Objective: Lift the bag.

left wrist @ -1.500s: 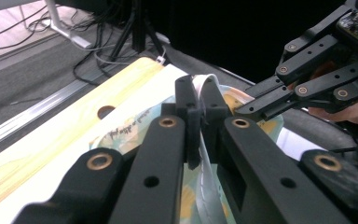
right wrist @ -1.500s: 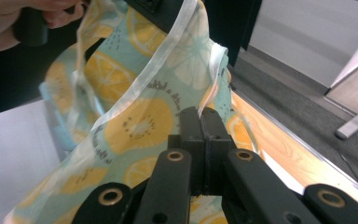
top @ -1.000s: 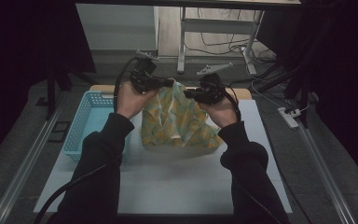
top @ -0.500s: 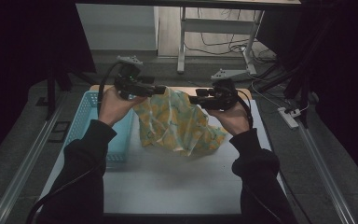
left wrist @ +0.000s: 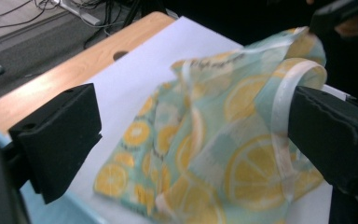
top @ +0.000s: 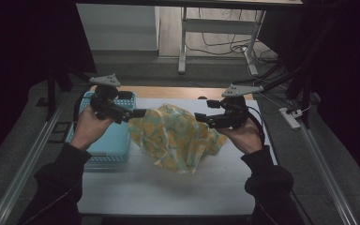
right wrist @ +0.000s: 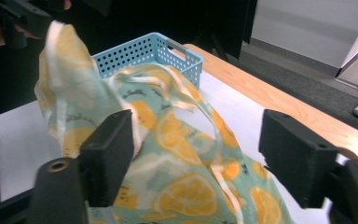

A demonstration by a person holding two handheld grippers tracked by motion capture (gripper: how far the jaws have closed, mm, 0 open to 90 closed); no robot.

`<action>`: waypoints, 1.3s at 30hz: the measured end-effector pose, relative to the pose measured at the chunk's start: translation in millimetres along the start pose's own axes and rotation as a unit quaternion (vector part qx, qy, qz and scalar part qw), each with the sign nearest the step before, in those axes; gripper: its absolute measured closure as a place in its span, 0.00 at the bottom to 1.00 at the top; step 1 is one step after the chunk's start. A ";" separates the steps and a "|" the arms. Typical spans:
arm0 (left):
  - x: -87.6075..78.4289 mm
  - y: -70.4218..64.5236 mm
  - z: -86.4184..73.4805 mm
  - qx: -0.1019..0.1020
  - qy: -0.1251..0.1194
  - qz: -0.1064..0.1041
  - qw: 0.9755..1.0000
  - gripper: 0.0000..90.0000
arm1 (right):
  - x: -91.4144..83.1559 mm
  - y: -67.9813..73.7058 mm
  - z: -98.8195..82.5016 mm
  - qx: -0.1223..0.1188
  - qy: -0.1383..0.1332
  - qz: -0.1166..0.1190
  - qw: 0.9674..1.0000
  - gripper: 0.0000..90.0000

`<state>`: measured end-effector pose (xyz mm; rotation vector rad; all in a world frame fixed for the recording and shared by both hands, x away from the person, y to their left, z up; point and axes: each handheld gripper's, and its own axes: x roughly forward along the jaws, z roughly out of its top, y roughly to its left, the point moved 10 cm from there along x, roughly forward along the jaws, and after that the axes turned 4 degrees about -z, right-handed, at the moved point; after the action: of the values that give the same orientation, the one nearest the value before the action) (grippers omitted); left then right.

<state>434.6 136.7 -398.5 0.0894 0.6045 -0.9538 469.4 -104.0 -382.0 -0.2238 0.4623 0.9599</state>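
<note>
High view looks down from above; both gripper views close on lemon-print cloth [top: 178, 138]

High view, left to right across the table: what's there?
Basket → left gripper → lemon-print cloth → right gripper → power strip.

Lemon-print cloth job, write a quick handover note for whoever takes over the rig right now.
Left gripper: jaws wide apart, just been opening; nothing clamped, though the lemon-print cloth hangs against one jaw.
Right gripper: jaws apart, just been opening; cloth lies by one jaw, not pinched.
Cloth: bunched between both grippers above the white table, sagging toward it. Blue basket sits at the person's left.
Done: both grips let go.
Left: probably regrasp the cloth to spread or fold it.
</note>
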 end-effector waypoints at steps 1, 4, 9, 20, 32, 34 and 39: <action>-2.2 -1.4 -7.1 -0.002 0.004 0.002 1.000 0.02 | -3.0 0.7 -3.9 0.001 -0.001 -0.001 1.000 0.26; -9.6 -6.1 -27.1 -0.008 0.002 0.009 1.000 0.00 | -12.3 2.7 -18.1 0.006 0.000 -0.005 1.000 0.21; -18.9 -13.5 -64.3 -0.017 0.009 0.015 1.000 0.00 | -26.4 1.4 -44.3 0.020 -0.004 -0.019 1.000 0.14; -30.5 -29.2 -125.2 -0.033 0.010 0.033 0.999 0.00 | -45.0 -2.1 -111.4 0.034 0.020 -0.057 0.998 0.06; -40.1 -42.5 -191.9 -0.071 0.004 0.076 0.995 0.00 | -62.9 -2.8 -183.9 0.057 0.053 -0.108 0.991 0.00; -40.7 -43.8 -203.4 -0.079 0.007 0.080 0.994 0.00 | -64.9 -1.6 -195.8 0.062 0.059 -0.114 0.990 0.00; -41.1 -47.2 -228.7 -0.095 0.019 0.096 0.991 0.00 | -68.1 2.8 -220.6 0.071 0.078 -0.119 0.987 0.00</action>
<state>278.2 214.8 -558.5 -0.0033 0.7065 -0.7063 372.4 -236.9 -544.0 -0.2205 0.6301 0.6755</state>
